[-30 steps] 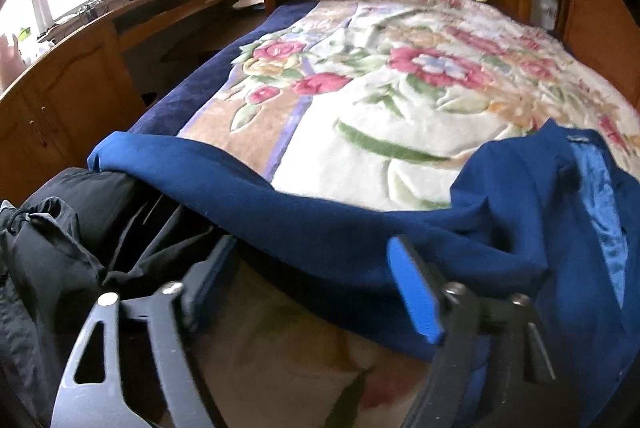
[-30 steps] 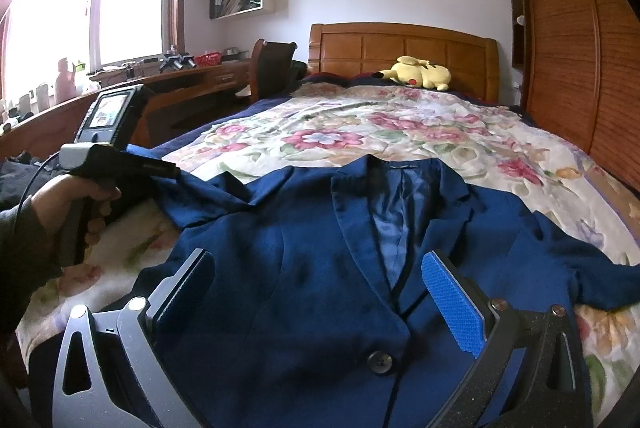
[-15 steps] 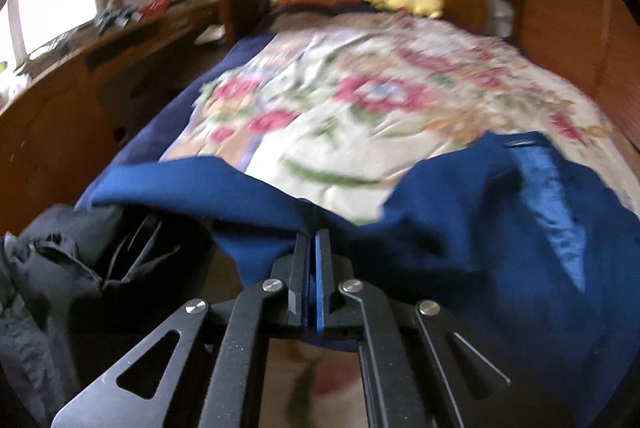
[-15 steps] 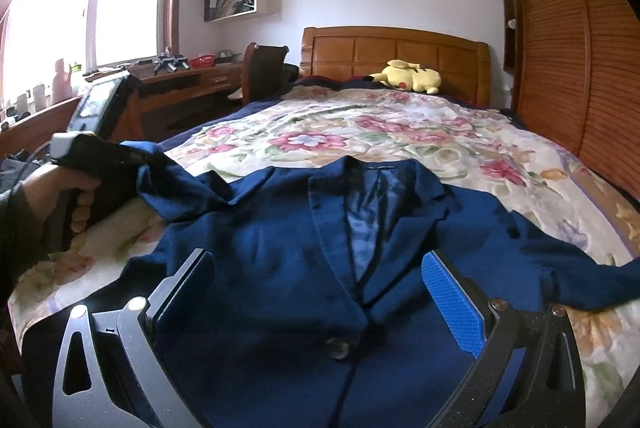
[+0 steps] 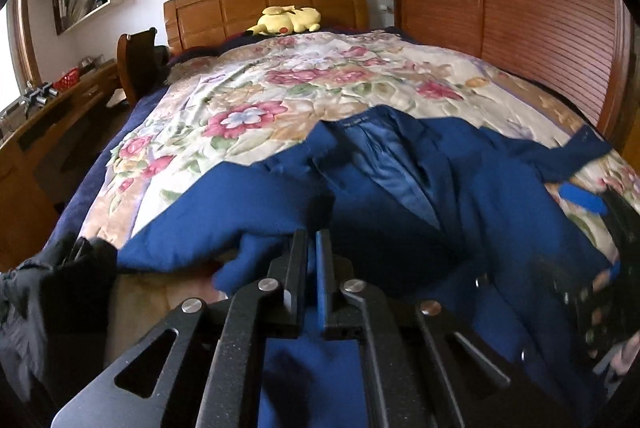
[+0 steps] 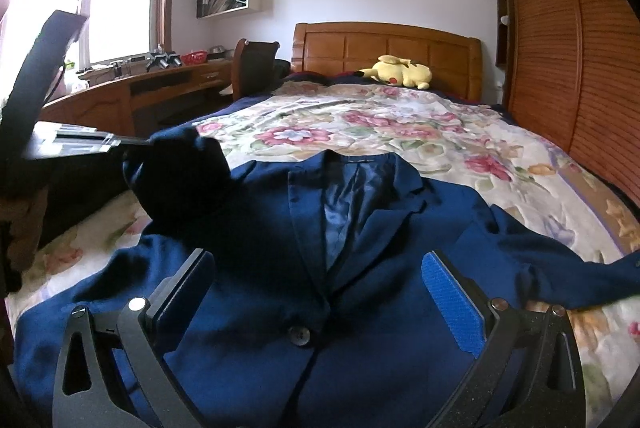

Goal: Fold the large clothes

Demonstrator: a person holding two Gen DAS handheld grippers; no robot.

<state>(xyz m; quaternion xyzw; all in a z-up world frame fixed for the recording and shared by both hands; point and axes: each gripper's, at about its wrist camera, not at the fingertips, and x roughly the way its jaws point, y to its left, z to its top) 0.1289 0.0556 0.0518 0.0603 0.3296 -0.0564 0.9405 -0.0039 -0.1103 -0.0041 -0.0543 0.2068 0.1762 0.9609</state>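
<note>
Soft, limp blue jacket [image 6: 360,268]: left gripper [image 5: 312,268], jaws just closed, apparently pinches its sleeve [image 5: 248,252]; right gripper [image 6: 320,288] gapes empty, best taking the hem

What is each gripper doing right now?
Left gripper: shut on the dark blue suit jacket's sleeve.
Right gripper: open, holding nothing, above the jacket.

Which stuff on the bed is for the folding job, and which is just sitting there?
For the job:
- blue blazer
- its sleeve, pinched in the left claw
- right claw, open above the blazer

Just lying about:
- yellow plush toy
- black garment
- floral blanket
</note>
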